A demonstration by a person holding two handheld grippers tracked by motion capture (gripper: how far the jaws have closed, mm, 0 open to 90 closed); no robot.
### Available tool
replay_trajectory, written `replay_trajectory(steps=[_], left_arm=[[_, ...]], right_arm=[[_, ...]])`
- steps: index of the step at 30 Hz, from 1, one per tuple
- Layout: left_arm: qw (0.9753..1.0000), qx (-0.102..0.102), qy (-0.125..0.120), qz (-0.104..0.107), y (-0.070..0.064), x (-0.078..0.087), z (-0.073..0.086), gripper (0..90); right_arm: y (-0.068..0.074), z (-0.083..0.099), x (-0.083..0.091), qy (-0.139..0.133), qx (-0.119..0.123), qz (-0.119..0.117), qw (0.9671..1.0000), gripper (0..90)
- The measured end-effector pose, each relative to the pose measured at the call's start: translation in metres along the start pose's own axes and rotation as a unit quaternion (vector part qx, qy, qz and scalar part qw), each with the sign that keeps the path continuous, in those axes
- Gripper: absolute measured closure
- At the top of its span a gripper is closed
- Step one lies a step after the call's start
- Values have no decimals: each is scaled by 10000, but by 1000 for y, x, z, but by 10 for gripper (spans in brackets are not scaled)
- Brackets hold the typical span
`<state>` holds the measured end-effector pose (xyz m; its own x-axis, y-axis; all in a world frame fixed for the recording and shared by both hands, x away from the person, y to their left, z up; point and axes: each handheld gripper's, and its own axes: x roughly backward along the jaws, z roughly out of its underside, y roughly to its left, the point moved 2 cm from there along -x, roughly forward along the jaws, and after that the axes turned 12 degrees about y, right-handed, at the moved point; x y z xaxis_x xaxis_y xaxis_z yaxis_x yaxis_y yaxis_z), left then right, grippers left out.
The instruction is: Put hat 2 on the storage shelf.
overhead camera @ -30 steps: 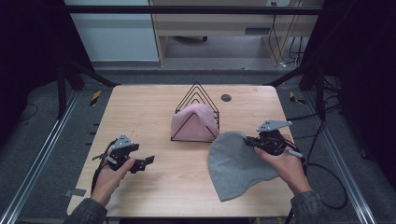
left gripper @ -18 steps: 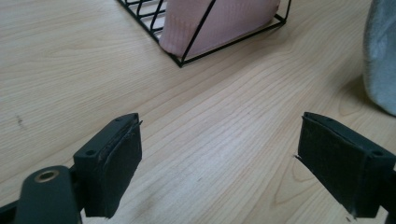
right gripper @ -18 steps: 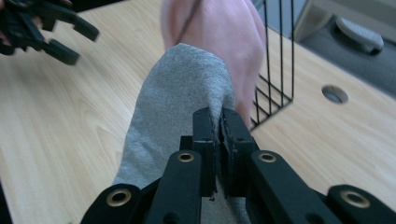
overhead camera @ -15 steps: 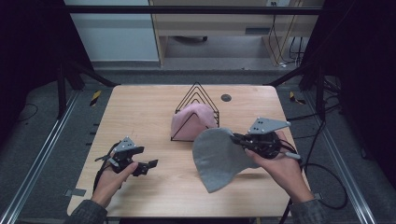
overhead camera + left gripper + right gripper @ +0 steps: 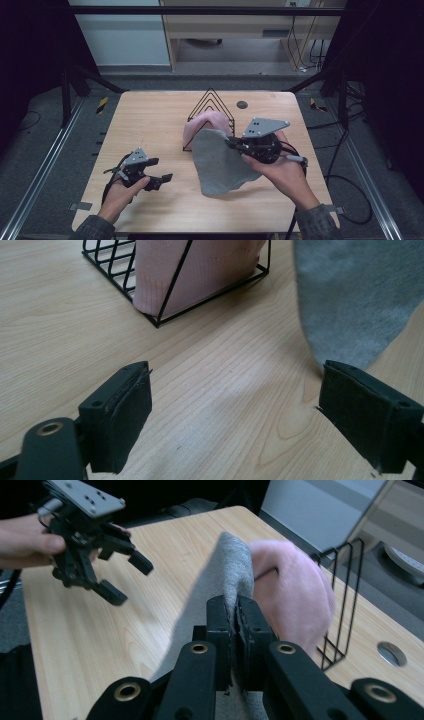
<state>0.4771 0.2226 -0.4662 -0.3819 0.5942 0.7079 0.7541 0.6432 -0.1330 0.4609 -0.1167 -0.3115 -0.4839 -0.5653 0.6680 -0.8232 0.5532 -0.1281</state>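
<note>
The right gripper (image 5: 233, 143) has its jaws pinched tight on an edge of the grey cloth (image 5: 220, 162), lifted and draped just at 5 o'clock of the black wire rack (image 5: 210, 120), which holds a pink cloth (image 5: 205, 127). At 8 o'clock on the wooden table (image 5: 150, 115), the left gripper (image 5: 160, 179) gapes wide, empty.

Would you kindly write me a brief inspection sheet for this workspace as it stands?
Surface: light wooden table, round hole near far edge.
Job's things: grey knitted cloth lifted at one edge; pink knitted cloth in black wire rack.
Clutter: nothing seen.
Grippers: right gripper shut on the grey cloth; left gripper open, empty.
Cables: black cable trailing right.
Surroundings: dark frame, grey floor.
</note>
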Motion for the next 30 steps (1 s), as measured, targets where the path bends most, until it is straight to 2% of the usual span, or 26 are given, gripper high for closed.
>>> replay_trajectory(steps=[8, 15, 21, 25, 27, 30], left_arm=[[10000, -50, -13, 33, -2, 1, 0, 131], [9999, -100, -22, 35, -4, 3, -1, 130], [9999, -85, -84, 3, -3, 7, -3, 133], [9997, -200, -119, -3, -5, 11, -10, 141], [9995, -306, -91, -39, -6, 13, -16, 143], [9993, -347, -167, -24, -5, 19, -28, 151]], right_arm=[[8, -30, -4, -12, 217, -75, 9997, 859], [14, -56, -1, -108, 390, -98, 9991, 859], [13, -73, 3, -308, 350, -141, 9988, 859], [13, -82, 1, -323, 369, -172, 9986, 859], [12, -87, 0, -324, 386, -194, 9985, 859], [12, -94, -1, -331, 422, -204, 9984, 859]])
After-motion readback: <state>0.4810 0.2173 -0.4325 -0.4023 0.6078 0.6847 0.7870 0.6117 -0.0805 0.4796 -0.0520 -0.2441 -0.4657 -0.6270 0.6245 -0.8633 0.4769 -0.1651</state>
